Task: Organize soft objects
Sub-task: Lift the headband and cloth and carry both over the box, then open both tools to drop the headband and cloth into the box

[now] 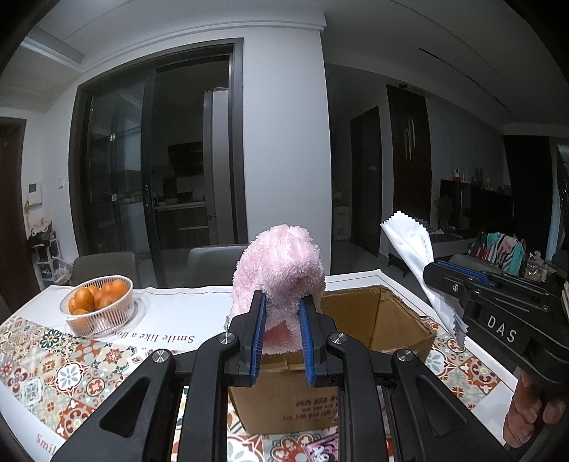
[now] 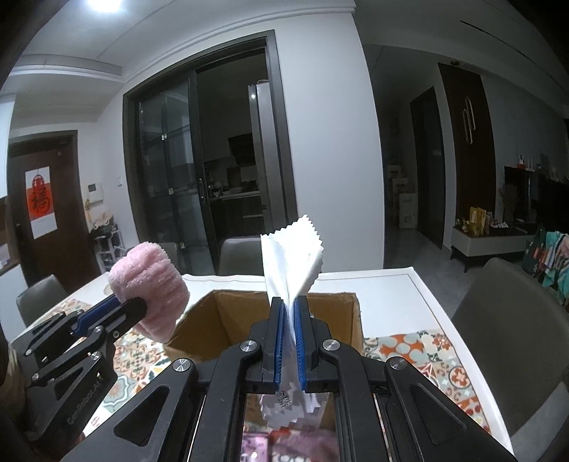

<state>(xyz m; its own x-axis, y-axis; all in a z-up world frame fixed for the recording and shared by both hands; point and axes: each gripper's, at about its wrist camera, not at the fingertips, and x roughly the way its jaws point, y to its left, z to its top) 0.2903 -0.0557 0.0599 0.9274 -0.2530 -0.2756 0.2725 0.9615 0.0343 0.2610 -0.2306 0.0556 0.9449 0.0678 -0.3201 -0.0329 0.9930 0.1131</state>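
Left claw clamped on pink plush; right claw clamped on white cloth. Cardboard box directly below-ahead; right nearer.

White walls frame a dark-framed sliding glass door at twelve o'clock; a ceiling light glows at eleven, grey chairs behind the patterned tablecloth
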